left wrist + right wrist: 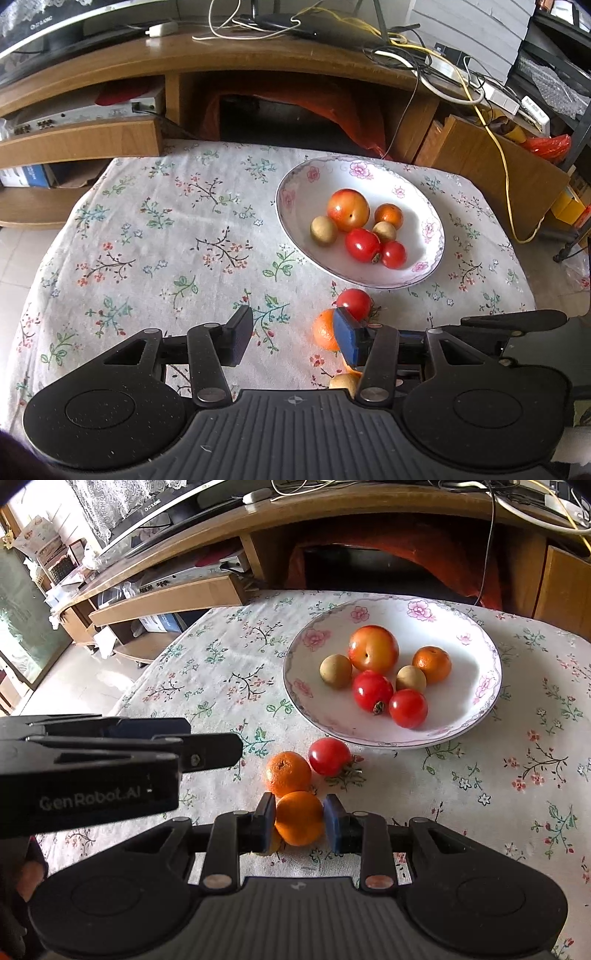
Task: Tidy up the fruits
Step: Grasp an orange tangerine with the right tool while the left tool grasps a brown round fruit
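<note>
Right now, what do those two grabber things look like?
Each hand-held gripper, left and right, is black plastic with a ribbed middle, round side discs, silver rivets and blue pads. The left one's side reads GenRobot.AI in grey.

Both grippers are matte black with ribbed bases, silver pivot screws and blue pads (pixel 334 821) (one side reads "GenRobot.AI")

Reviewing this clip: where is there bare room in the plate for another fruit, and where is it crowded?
Inside the plate, white floor lies bare along the far rim behind the big peach-coloured fruit, and on the side beyond the small orange. The middle is crowded: six fruits touch in one cluster. On the cloth, the near rim is tight too, with a loose tomato beside it.
</note>
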### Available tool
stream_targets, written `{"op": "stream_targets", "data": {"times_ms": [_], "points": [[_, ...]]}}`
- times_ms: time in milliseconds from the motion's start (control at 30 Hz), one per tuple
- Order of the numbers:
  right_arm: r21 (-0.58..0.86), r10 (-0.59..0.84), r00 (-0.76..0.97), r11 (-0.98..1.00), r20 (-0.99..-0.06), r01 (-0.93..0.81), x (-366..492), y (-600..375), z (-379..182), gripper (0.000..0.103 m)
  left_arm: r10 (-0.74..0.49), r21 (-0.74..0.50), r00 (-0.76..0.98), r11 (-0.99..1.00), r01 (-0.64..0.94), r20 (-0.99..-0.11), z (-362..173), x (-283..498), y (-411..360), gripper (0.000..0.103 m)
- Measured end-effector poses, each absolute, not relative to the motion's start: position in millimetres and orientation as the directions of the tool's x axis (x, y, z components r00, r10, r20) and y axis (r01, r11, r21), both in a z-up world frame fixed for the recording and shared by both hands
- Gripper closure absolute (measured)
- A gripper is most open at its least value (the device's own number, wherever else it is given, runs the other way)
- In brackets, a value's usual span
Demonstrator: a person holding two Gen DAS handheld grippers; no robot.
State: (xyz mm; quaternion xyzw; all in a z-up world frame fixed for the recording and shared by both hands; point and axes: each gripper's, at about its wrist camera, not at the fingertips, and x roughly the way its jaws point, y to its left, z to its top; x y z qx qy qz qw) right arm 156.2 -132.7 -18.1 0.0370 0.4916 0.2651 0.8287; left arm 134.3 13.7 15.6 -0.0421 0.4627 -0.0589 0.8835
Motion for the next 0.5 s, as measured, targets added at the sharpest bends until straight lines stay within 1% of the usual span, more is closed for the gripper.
{"op": "stream_targets", "data": {"times_ms": [267, 500], "points": [[0.335, 0.485, 0.362, 0.851, -0.796, -0.404, 157, -128, -24, 0.072, -0.140, -0.120, 0.561, 0.990, 0.073, -0.816, 14, 133, 13, 0.045], [0.316, 0.472, 0.366, 0.855, -0.802, -0.411, 156, -123, -29, 0.071, -0.132, -0.101, 0.553, 0.991, 0.085, -0.823, 10, 133, 11, 0.043]]}}
